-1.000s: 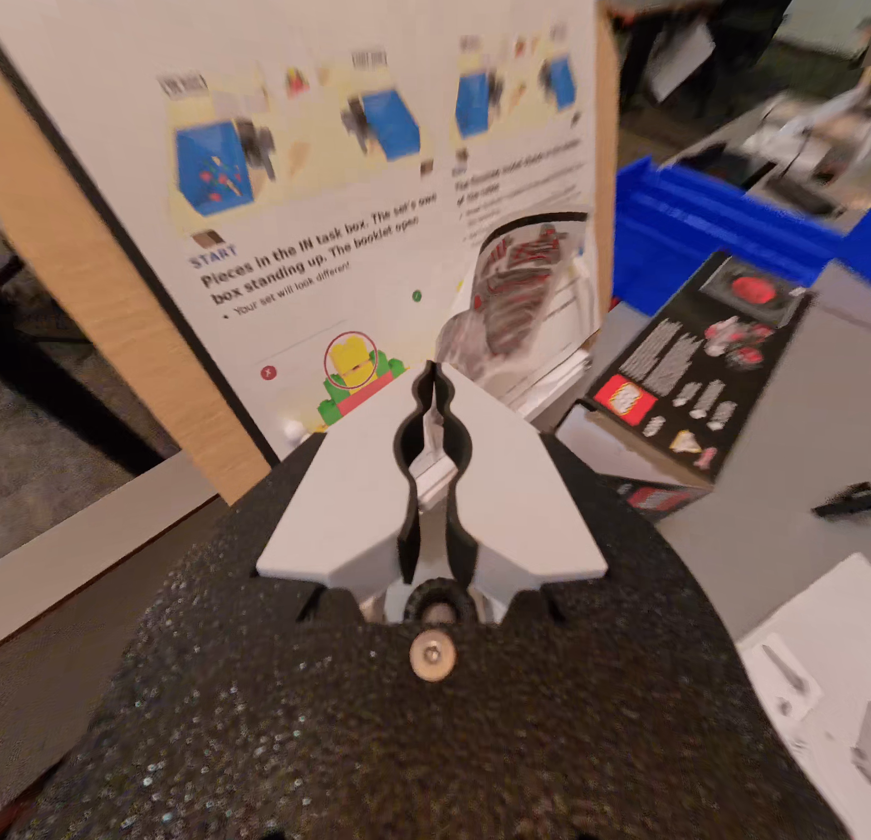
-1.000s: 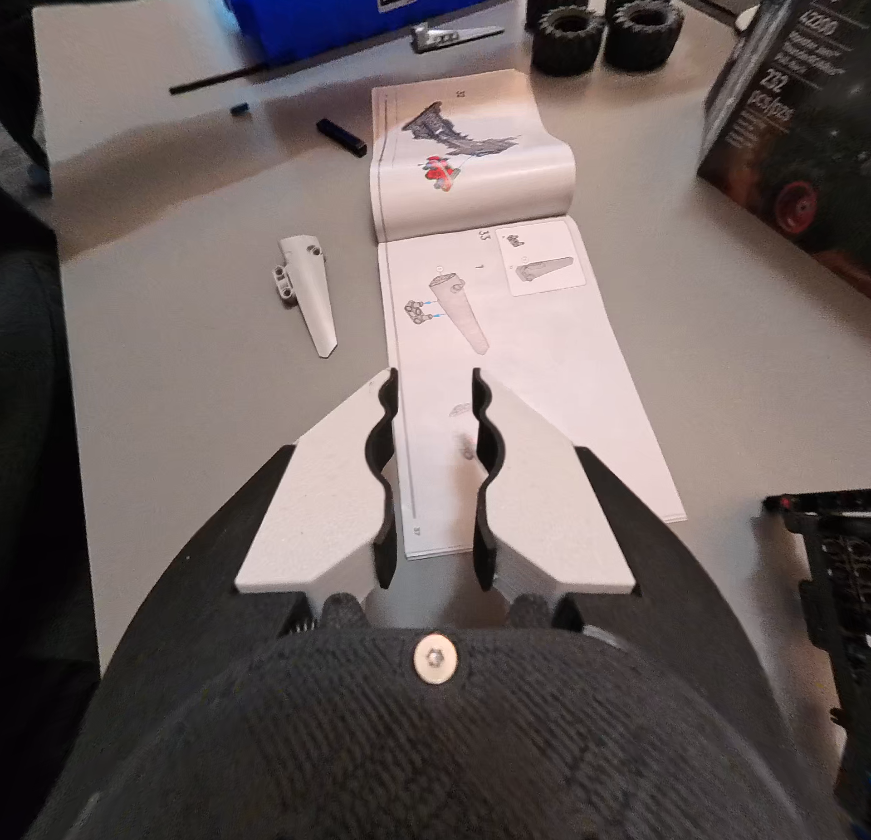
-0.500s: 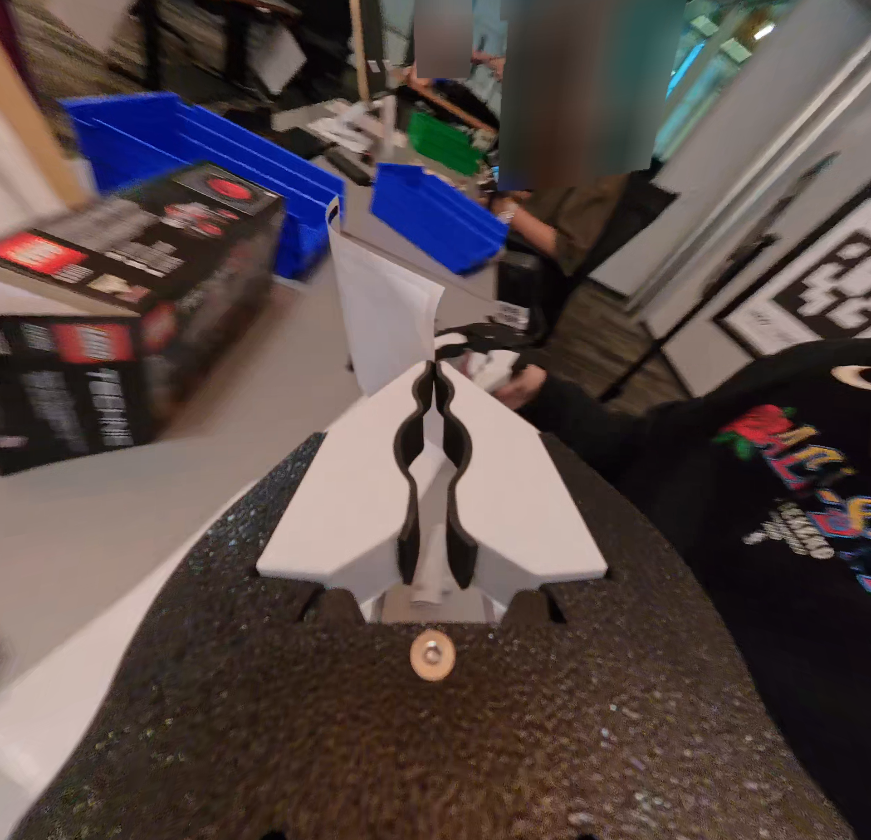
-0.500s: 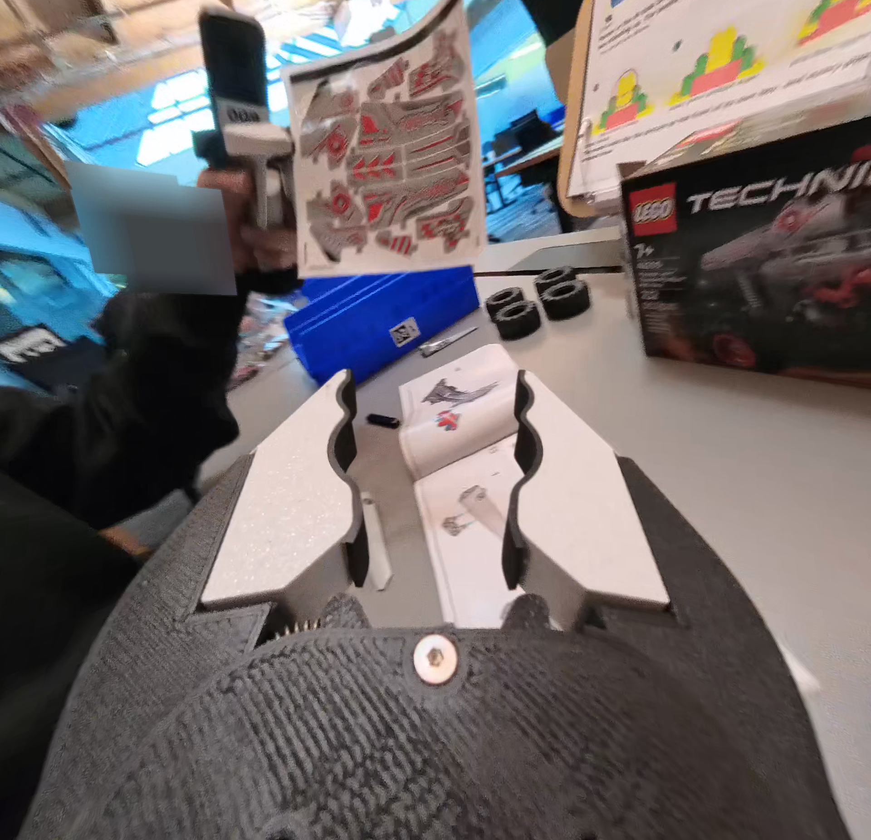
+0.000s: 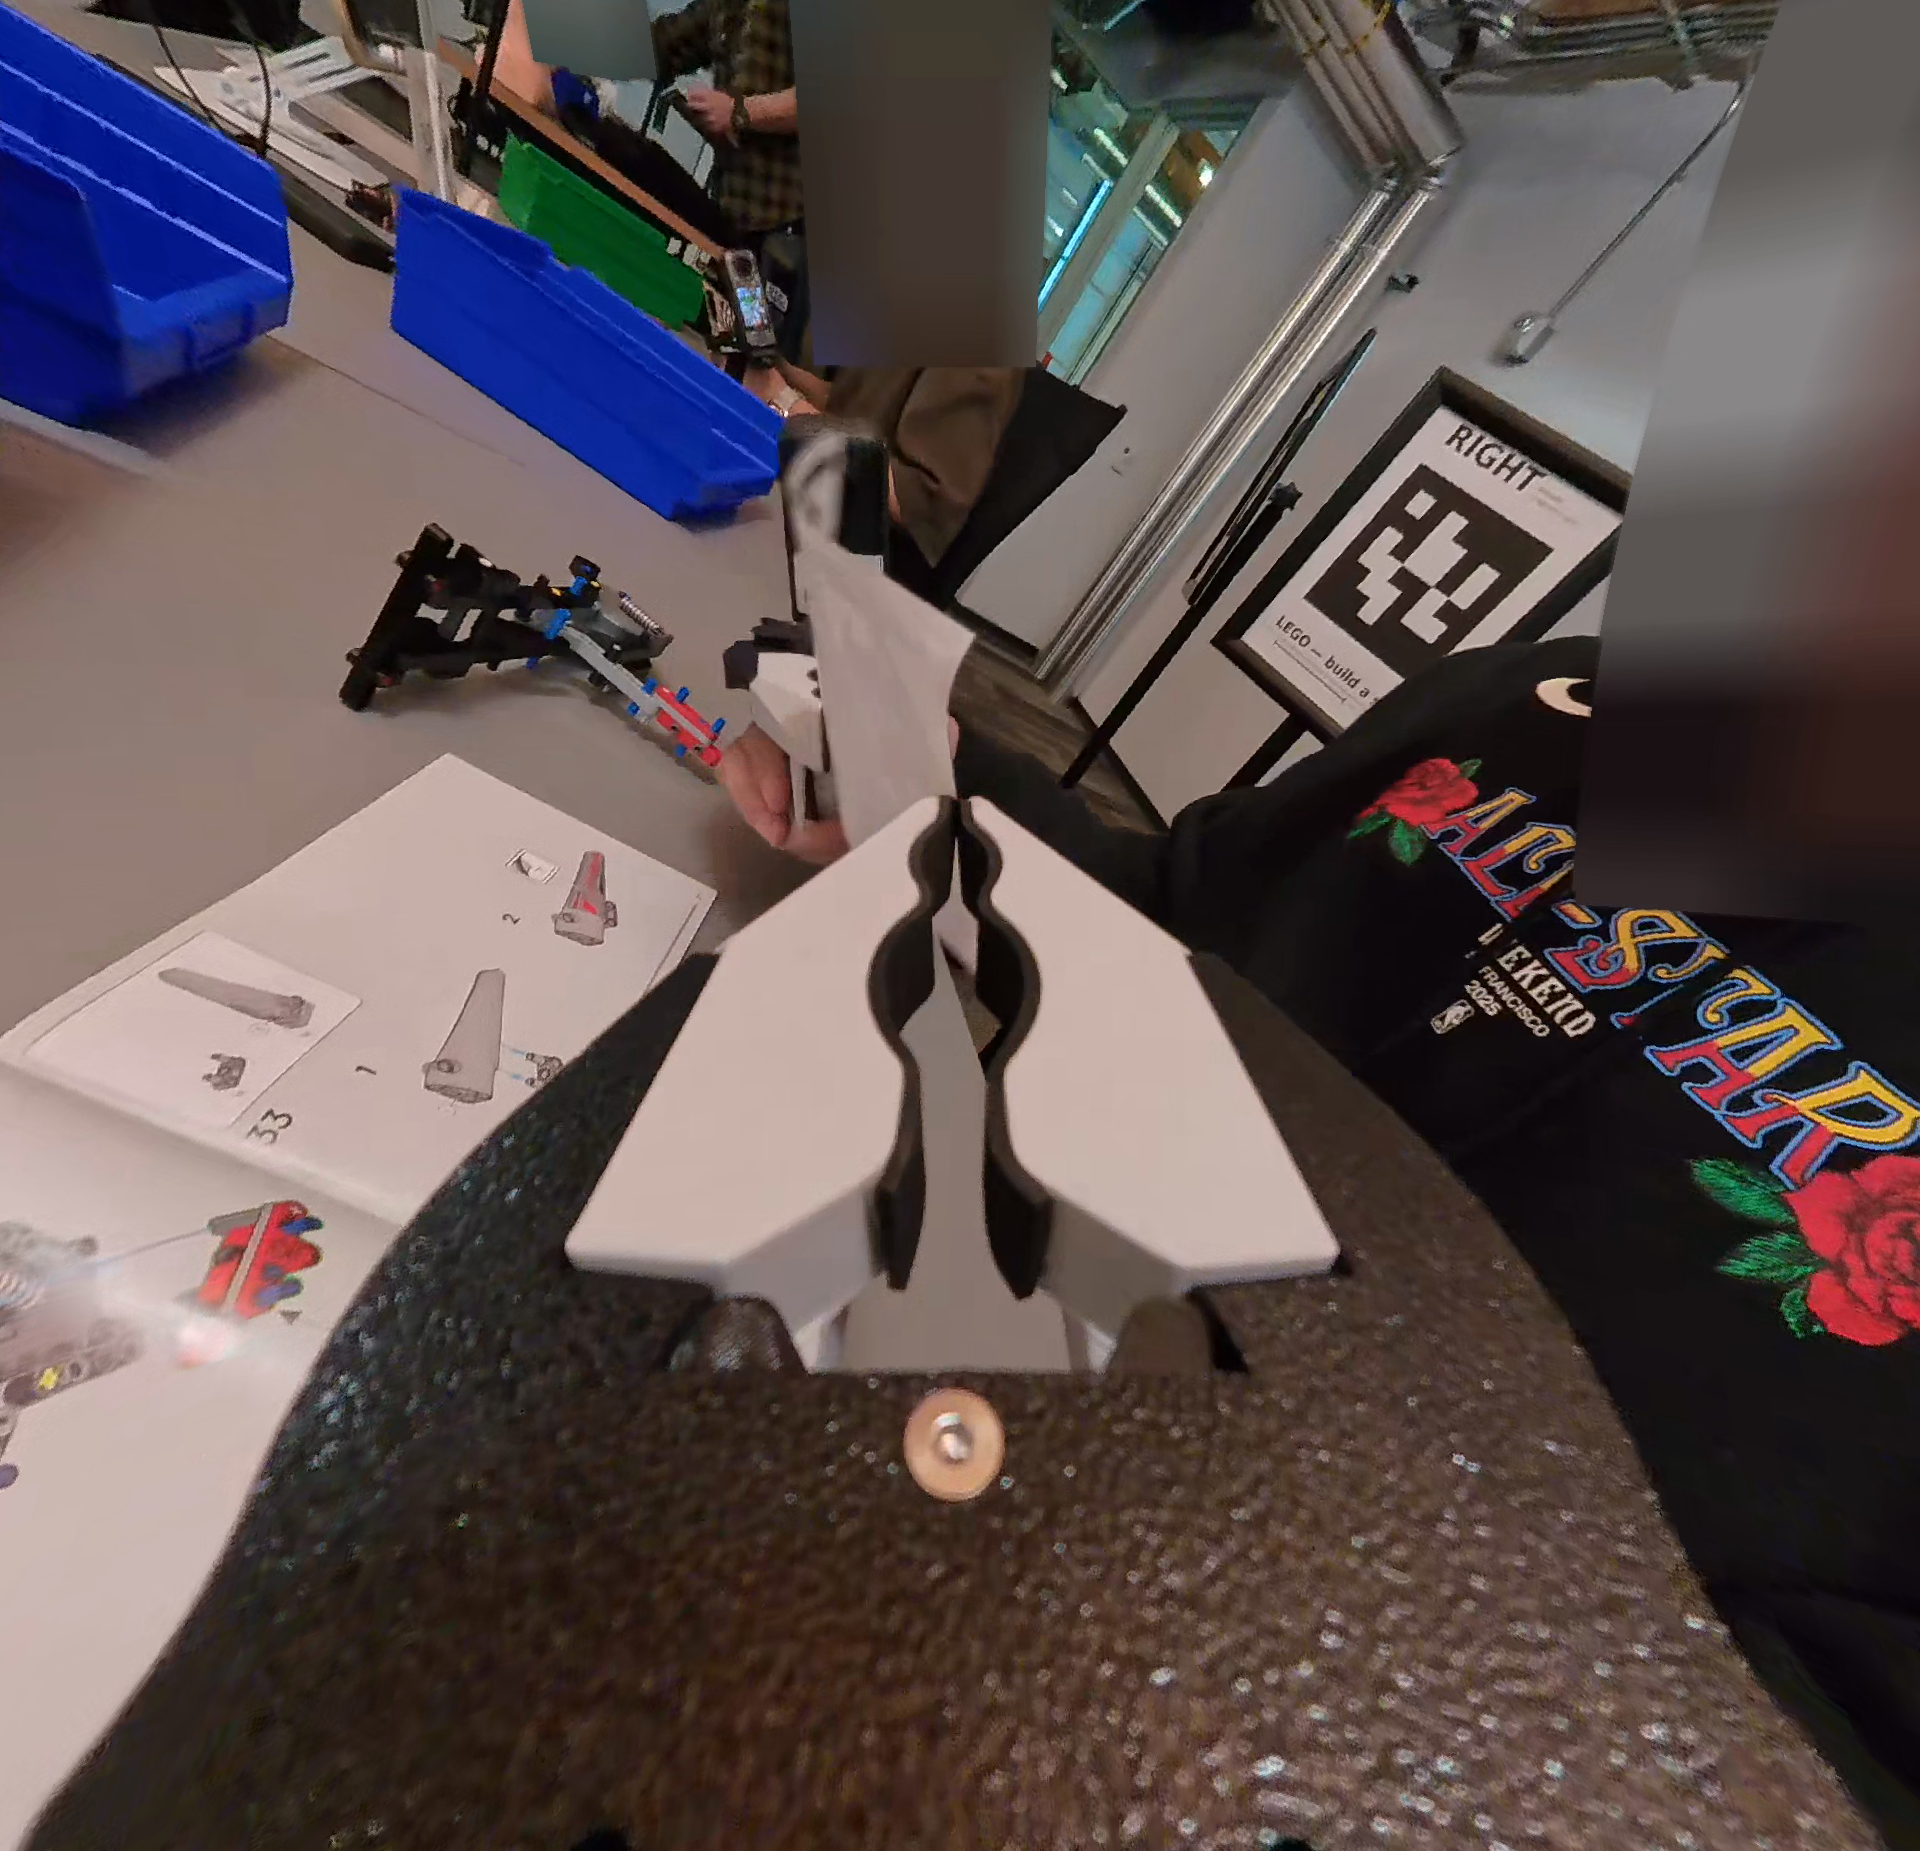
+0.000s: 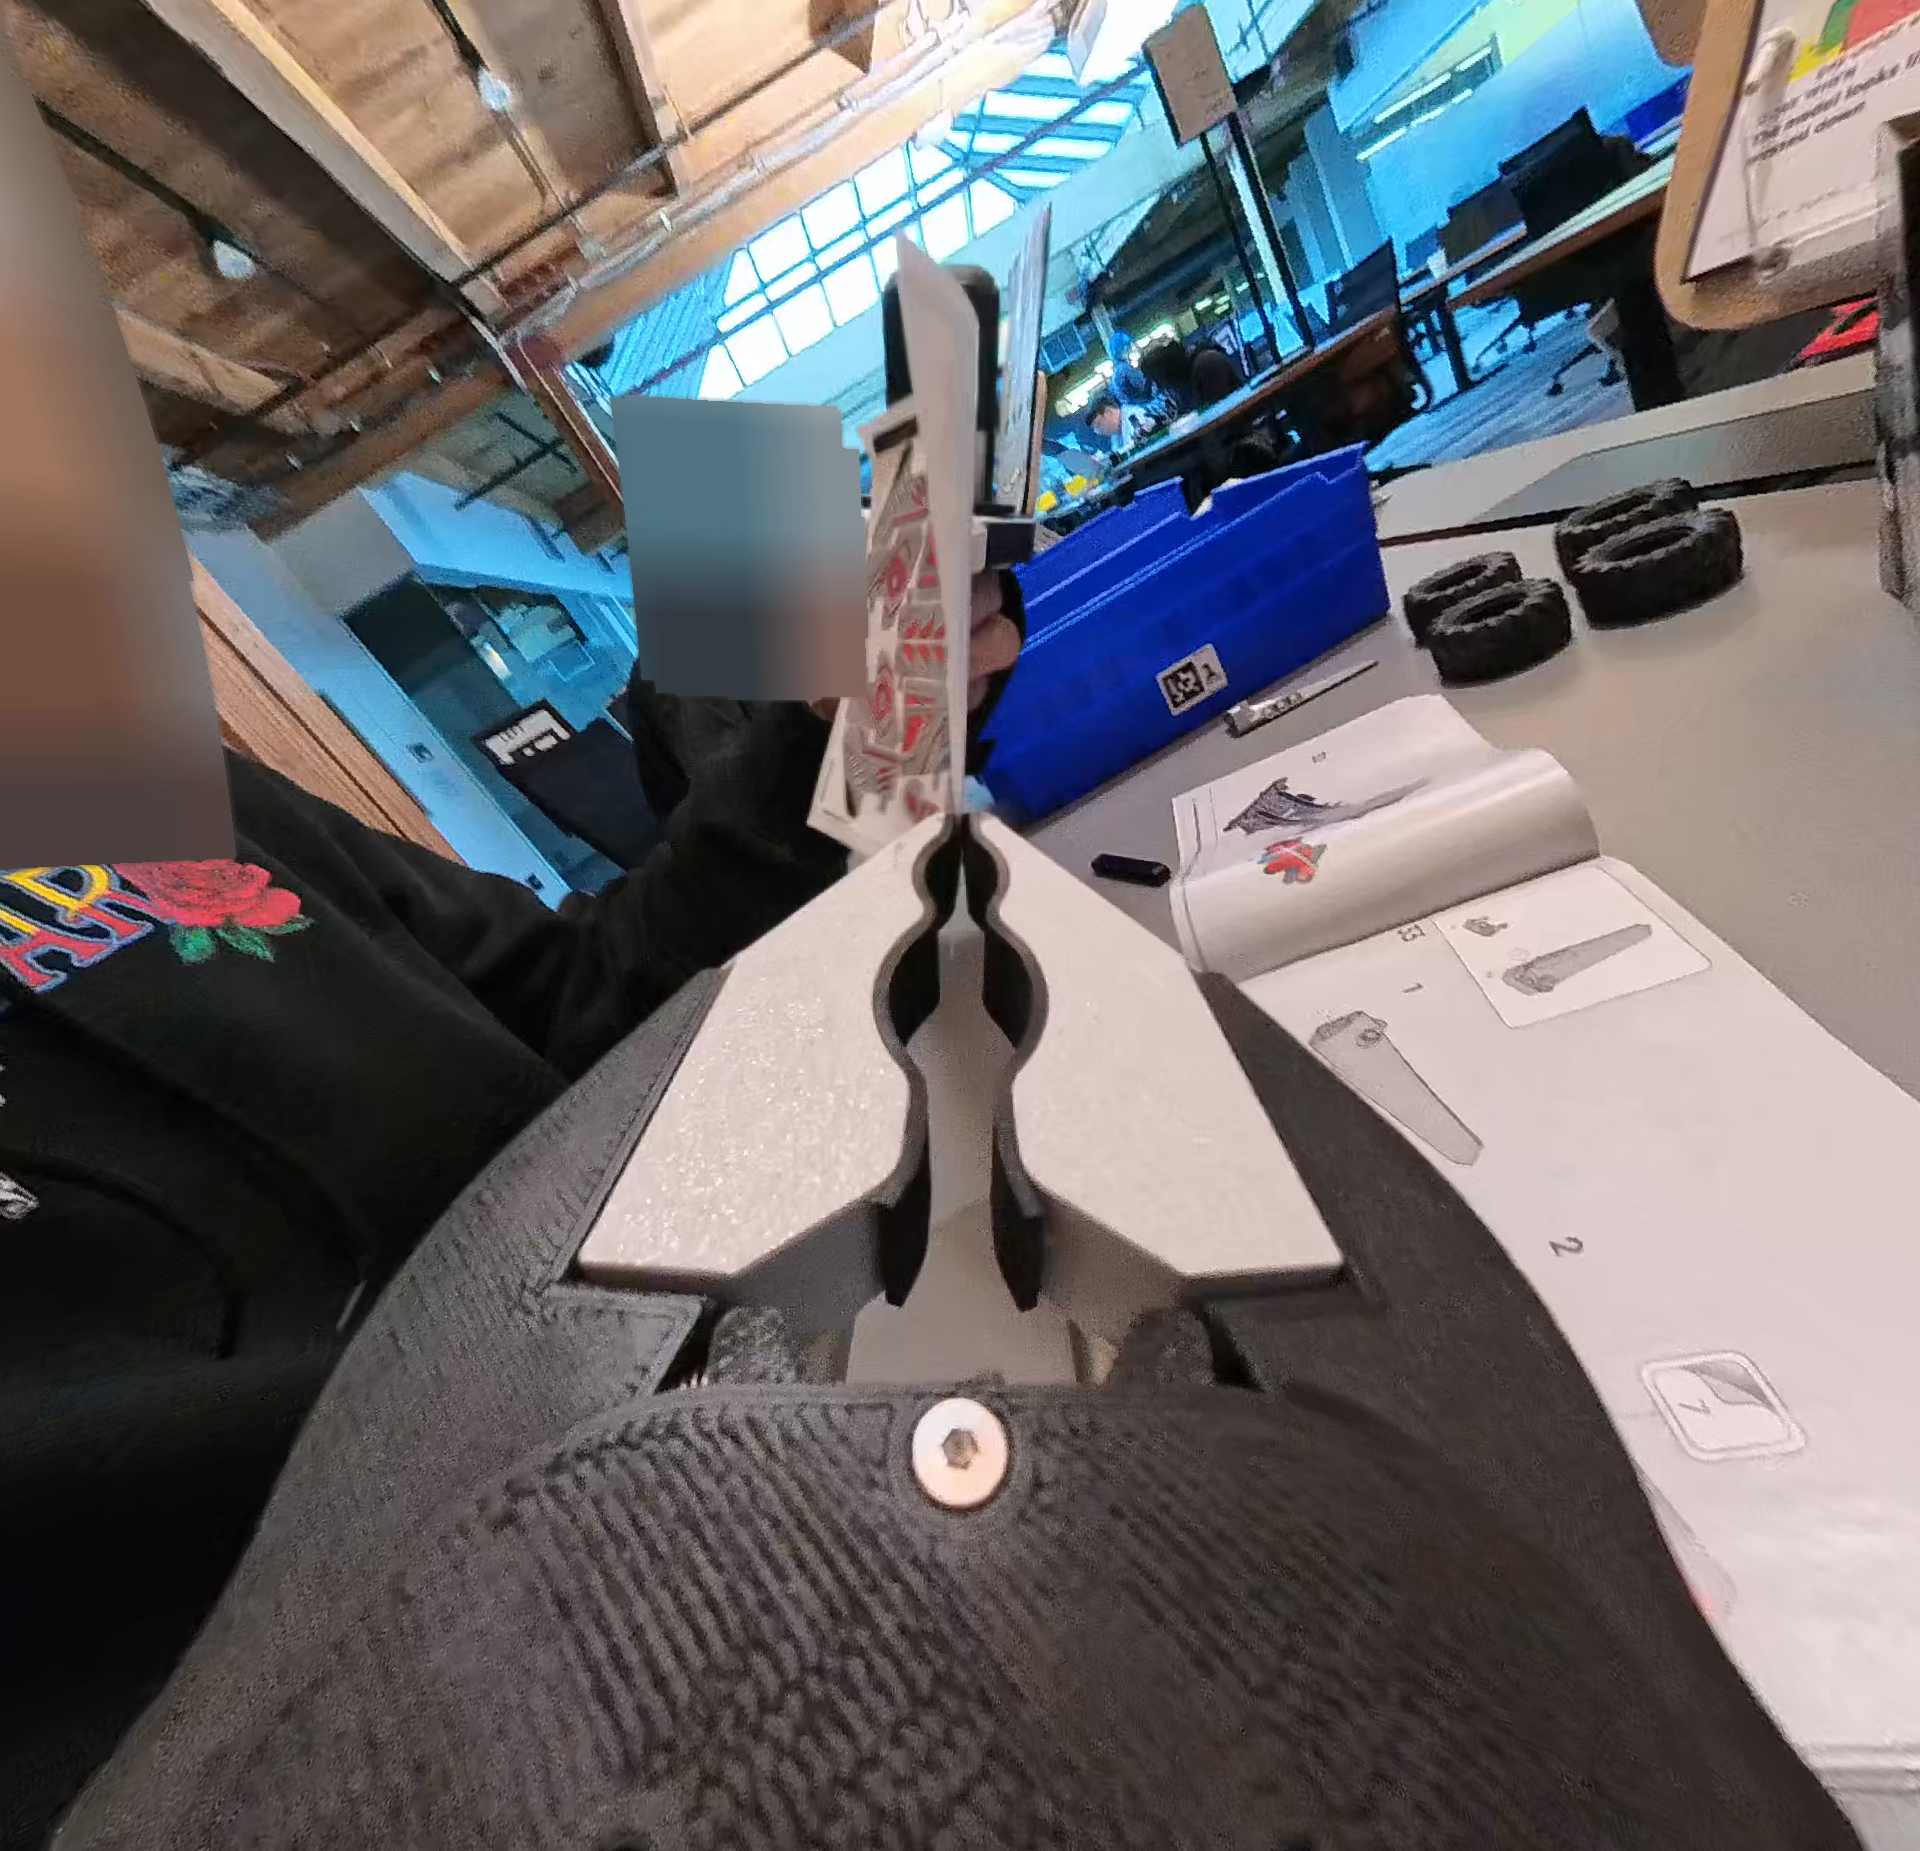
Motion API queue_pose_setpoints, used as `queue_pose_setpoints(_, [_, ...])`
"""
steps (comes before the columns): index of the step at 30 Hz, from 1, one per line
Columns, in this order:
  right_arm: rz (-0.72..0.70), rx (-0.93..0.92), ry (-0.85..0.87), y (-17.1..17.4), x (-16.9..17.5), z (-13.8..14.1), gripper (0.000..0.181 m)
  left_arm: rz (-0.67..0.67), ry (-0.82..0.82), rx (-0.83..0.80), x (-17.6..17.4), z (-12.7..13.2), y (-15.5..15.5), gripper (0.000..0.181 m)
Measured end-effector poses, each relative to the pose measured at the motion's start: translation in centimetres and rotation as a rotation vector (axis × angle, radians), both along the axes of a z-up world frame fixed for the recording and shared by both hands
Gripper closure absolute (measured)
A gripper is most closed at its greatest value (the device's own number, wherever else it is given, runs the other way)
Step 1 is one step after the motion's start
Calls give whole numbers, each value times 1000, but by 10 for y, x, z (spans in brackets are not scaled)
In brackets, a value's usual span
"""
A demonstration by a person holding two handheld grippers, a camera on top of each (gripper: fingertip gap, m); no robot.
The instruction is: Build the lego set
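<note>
While both grippers — left gripper, right gripper — pinch the sticker sheet, printed booklet lies open.

A thin, glossy paper sticker sheet is pinched between matt, smooth grey plastic fingers with black rubbery liners. A rough, grainy black plastic body with a shiny metal screw is seen behind them. Beside it, a matt paper booklet lies on a smooth grey table.
</note>
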State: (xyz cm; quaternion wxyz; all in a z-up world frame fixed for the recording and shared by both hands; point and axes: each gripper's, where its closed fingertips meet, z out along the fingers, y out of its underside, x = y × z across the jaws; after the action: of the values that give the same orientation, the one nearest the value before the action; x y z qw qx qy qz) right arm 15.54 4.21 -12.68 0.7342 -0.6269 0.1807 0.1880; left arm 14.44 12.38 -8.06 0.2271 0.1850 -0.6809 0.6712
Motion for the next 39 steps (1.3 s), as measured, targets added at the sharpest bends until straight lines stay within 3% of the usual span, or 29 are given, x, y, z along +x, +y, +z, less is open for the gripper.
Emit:
queue_pose_setpoints(5, [-37,8,24,2,-1,-4,181,102,32,27,20,-19,9,181])
queue_pose_setpoints(10, [-54,108,182,11,-4,-4,181,337,-85,183,52,-51,19,177])
queue_pose_setpoints(13, [-139,132,312,15,7,-15,181,657,-341,328,83,-48,43,156])
queue_pose_setpoints(15, [-181,150,342,16,13,-19,181,746,-559,335,76,-29,42,147])
queue_pose_setpoints(17, [-190,167,351,18,13,-20,181,683,-639,361,60,-30,26,146])
queue_pose_setpoints(19, [-166,190,340,23,9,-16,181,712,-524,417,64,-46,27,142])
queue_pose_setpoints(20, [-159,191,335,25,7,-15,181,708,-446,399,64,-52,27,129])
queue_pose_setpoints(21, [-157,189,323,26,5,-14,181,672,-362,350,60,-56,24,127])
queue_pose_setpoints(25, [-99,215,266,32,-9,-1,181,471,-86,147,40,-58,13,144])
queue_pose_setpoints(28, [-106,189,248,35,-10,-2,181,333,-10,-7,22,-43,8,181])
queue_pose_setpoints(34, [-141,172,191,27,-6,6,181,253,165,-67,16,-47,14,181])
queue_pose_setpoints(39, [-136,7,106,36,-14,-9,169,247,242,-127,20,-45,23,181])
